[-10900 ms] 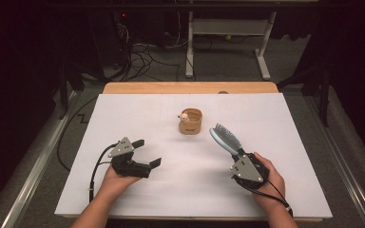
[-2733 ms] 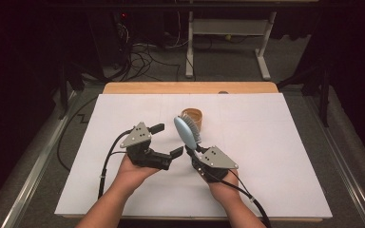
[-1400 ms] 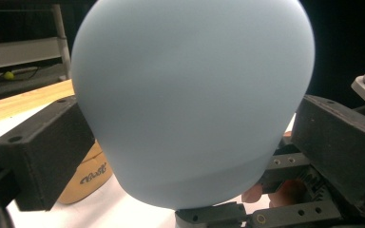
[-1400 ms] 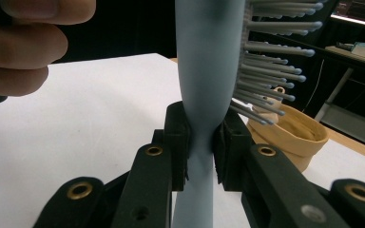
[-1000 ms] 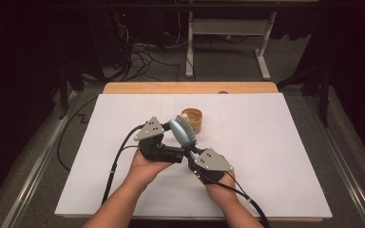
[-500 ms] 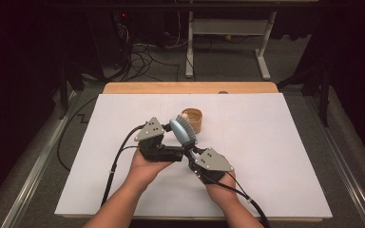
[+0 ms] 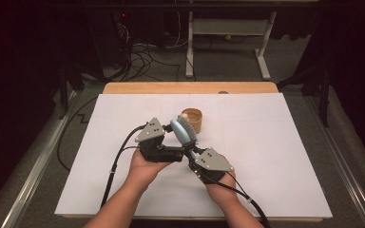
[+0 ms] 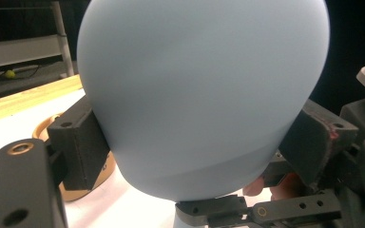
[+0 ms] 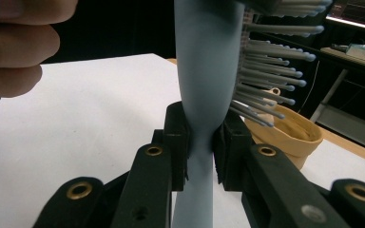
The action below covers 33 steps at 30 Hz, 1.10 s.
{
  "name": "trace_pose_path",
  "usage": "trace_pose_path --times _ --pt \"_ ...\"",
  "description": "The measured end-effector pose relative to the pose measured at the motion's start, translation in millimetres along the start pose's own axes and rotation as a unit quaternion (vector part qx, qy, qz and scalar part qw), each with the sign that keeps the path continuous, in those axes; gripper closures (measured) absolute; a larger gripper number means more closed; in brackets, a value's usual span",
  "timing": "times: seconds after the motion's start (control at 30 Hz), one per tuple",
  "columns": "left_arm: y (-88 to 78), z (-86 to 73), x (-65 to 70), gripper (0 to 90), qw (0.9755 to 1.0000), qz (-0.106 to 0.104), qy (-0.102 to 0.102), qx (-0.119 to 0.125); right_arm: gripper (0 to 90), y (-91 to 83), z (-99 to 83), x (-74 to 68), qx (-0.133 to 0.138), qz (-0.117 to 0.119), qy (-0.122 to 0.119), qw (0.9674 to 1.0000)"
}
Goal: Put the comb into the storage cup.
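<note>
A light blue hairbrush (image 7: 184, 131) stands head-up over the middle of the white sheet, bristles facing the far side. My right gripper (image 7: 193, 153) is shut on its handle (image 9: 204, 71), with both pads (image 9: 177, 137) pinching the narrow neck. From the left, my left gripper (image 7: 182, 150) reaches in. Its jaws have just been closing, and the black pads (image 8: 78, 147) now press both sides of the brush head's smooth back (image 8: 204, 95). A tan roll of tape (image 7: 192, 118) sits on the sheet just behind the brush.
The white sheet (image 7: 275, 142) covers the table, and a wooden strip (image 7: 190, 88) shows along the far edge. Cables trail from both grippers toward the near edge. Beyond the table lie floor cables and a metal stand (image 7: 228, 33) in the dark.
The left gripper's jaws have closed onto the brush head. Both hands have kept their places, and the right gripper still holds the handle.
</note>
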State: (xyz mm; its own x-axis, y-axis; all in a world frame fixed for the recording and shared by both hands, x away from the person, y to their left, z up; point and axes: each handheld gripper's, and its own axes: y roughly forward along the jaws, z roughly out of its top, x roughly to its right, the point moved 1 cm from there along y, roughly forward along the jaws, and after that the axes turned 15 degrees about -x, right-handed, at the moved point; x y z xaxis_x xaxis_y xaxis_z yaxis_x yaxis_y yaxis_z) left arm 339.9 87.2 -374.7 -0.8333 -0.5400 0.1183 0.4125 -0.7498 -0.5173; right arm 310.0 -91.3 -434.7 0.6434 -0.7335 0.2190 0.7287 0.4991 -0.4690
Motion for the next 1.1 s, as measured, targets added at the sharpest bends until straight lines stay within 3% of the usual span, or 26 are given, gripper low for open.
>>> trace_pose_path --times 0.57,1.1 --pt "-0.3 3.1 2.6 19.9 0.9999 0.010 0.003 -0.010 77.2 0.1 0.2 0.6 0.003 0.005 0.006 1.0000" --pt "-0.2 6.0 5.5 20.0 0.9998 0.018 0.005 -0.010 65.5 -0.5 0.8 0.5 0.006 0.024 0.011 0.9996"
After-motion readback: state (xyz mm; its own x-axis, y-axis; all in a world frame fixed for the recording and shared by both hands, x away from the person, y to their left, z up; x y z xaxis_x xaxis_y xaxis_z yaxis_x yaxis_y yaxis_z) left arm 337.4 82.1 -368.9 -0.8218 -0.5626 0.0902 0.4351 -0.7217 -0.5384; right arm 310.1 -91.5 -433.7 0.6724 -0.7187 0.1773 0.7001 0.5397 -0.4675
